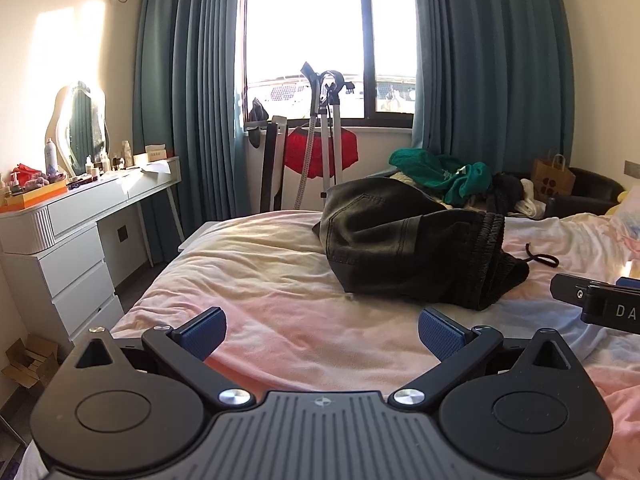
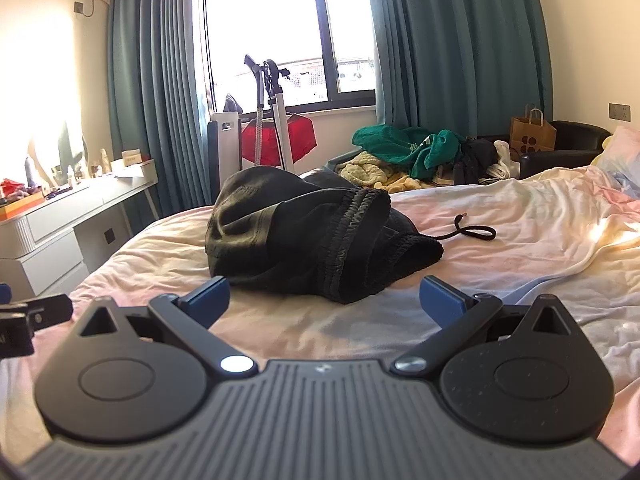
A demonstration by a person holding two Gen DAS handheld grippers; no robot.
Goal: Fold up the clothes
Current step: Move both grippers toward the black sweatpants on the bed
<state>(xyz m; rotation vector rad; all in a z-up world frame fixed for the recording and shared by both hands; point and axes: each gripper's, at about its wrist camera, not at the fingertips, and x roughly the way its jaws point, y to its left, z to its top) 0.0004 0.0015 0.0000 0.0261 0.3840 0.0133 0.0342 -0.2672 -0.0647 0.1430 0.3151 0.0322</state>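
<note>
Dark trousers lie crumpled on the bed (unfolded); both claws gape empty.

Left gripper, right gripper: jaws wide, nothing held.

Wide-open left gripper hovers over a pink-and-cream bed; crumpled dark shorts lie just beyond it.

My left gripper and right gripper match: black arms, blue textured pads, silver screws beside a grey ribbed plate, flanked by two round black discs.
</note>
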